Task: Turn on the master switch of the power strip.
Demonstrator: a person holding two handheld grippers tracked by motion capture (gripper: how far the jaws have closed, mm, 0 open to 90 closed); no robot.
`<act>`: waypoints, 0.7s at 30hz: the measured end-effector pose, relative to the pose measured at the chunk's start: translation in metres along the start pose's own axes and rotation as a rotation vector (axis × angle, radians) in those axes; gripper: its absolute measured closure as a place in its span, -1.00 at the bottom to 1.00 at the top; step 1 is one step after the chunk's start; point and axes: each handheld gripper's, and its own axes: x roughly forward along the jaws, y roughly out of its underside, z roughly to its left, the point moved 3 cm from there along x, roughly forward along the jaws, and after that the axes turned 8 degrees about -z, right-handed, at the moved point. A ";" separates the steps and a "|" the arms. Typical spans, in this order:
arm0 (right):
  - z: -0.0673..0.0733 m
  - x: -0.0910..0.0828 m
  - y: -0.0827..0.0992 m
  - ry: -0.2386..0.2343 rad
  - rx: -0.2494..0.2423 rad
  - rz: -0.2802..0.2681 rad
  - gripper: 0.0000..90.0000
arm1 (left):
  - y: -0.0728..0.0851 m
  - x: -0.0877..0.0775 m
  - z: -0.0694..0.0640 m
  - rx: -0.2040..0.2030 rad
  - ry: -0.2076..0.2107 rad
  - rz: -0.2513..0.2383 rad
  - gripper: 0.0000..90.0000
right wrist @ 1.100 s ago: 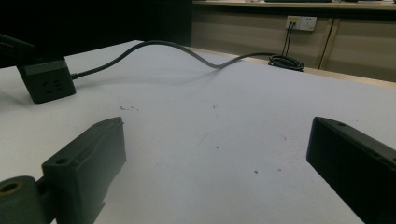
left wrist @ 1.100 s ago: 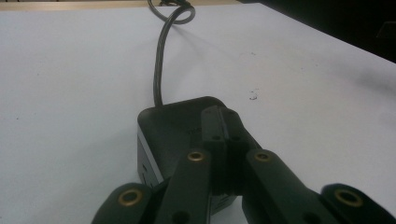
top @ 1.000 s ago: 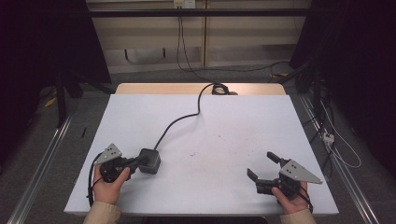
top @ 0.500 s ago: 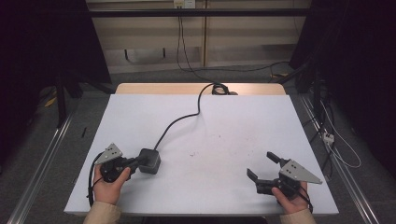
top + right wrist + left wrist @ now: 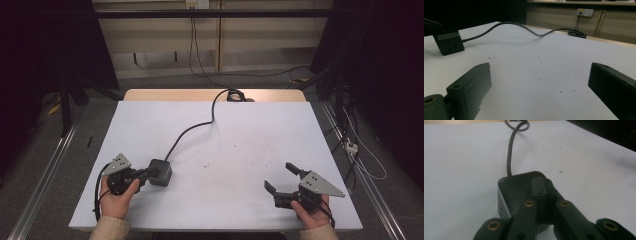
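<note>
A black power cube [image 5: 161, 172] sits on the white table [image 5: 240, 145] at the front left, and its dark cable [image 5: 192, 127] runs off to the far edge. My left gripper [image 5: 149, 173] is shut, its tips touching the cube's near side. In the left gripper view the closed jaws lie over the top of the cube [image 5: 516, 182], with nothing between them, and the left gripper [image 5: 543, 186] points along the cable [image 5: 509, 157]. My right gripper [image 5: 280, 176] is open at the front right, holding nothing. The right gripper view puts the cube [image 5: 449, 45] far off at the left, beyond the right gripper [image 5: 540, 70].
The cable ends in a coil [image 5: 235, 95] at the table's far edge, below a wall socket [image 5: 196, 4]. Metal rails [image 5: 40, 185] run along the floor on both sides. Small dark specks [image 5: 206, 165] mark the table's middle.
</note>
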 end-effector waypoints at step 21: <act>0.000 0.000 0.000 0.000 0.000 0.000 -0.91 | -0.001 0.001 -0.002 0.007 -0.018 0.023 1.00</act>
